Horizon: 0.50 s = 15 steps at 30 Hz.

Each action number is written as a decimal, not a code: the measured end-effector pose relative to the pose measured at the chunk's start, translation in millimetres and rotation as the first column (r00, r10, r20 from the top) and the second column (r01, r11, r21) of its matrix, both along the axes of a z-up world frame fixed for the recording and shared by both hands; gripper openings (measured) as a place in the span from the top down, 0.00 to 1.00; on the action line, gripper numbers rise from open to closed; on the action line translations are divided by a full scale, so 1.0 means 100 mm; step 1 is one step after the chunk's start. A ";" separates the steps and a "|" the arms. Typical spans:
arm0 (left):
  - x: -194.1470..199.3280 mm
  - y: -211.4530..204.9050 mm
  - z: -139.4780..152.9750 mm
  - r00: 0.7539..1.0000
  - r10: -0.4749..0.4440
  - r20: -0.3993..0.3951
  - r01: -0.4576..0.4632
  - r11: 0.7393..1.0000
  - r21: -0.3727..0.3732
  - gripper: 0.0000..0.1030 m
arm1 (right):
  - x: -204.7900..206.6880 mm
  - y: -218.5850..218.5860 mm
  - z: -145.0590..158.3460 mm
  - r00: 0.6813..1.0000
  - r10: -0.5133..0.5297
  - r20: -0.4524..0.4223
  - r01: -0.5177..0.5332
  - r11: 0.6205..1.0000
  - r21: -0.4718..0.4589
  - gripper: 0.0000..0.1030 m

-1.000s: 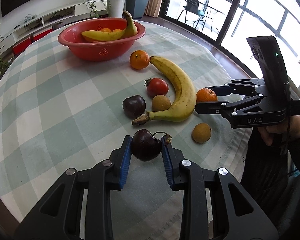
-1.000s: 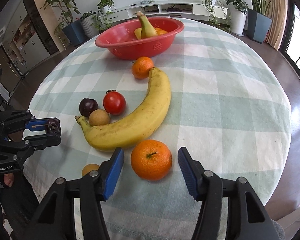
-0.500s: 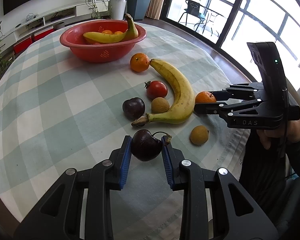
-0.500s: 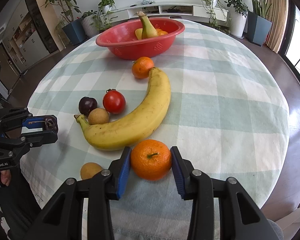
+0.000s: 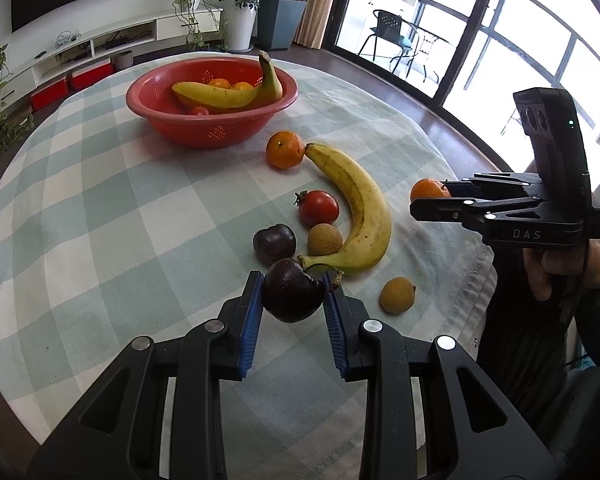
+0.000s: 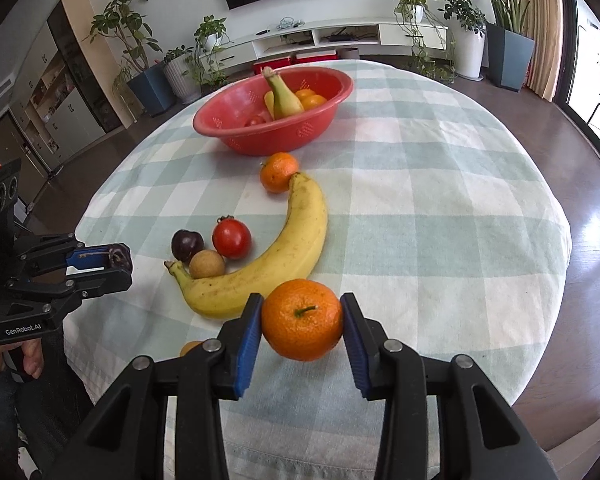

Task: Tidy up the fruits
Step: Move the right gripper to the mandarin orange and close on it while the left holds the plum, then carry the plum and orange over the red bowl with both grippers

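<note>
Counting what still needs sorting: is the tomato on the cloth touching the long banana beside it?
No. In the right wrist view the tomato sits apart from the banana, with a strip of checked cloth showing between them.

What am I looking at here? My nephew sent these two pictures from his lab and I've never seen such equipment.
There is no robot here: a person holds a hand tool with a two-finger claw in each hand, and each tool carries a wide-angle camera looking along its fingers. So one picture is from the left tool, the other from the right.

The left claw is shut on a dark plum. The right claw is shut on an orange.

On the checked tablecloth lie a banana, another orange, a tomato, a second plum and two small tan round fruits. The red bowl already holds a banana and other fruit.
</note>
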State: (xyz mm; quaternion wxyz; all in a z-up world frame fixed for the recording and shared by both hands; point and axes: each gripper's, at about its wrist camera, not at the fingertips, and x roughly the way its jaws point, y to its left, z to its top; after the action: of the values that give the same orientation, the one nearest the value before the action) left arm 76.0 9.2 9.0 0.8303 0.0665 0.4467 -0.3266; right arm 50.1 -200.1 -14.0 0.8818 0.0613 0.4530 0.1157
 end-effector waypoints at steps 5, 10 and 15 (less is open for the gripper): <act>0.13 -0.01 0.16 1.000 0.008 0.030 -0.008 1.000 -0.006 0.73 | 0.06 -0.08 0.22 0.999 -0.005 0.050 0.003 1.000 0.031 0.60; 0.31 -0.03 0.33 0.998 0.013 0.055 -0.013 1.000 -0.010 0.73 | 0.20 -0.09 0.46 0.995 0.005 0.104 -0.008 0.999 0.031 0.60; 0.54 -0.07 0.44 0.997 0.021 0.070 -0.020 1.000 -0.015 0.73 | 0.38 -0.06 0.68 0.987 0.022 0.158 -0.026 0.999 0.019 0.60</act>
State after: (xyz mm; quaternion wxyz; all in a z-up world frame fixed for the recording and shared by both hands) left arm 130.0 1.8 53.2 0.8493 0.0672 0.4155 -0.3186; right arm 88.1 -206.3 54.0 0.9127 0.0559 0.3815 0.1357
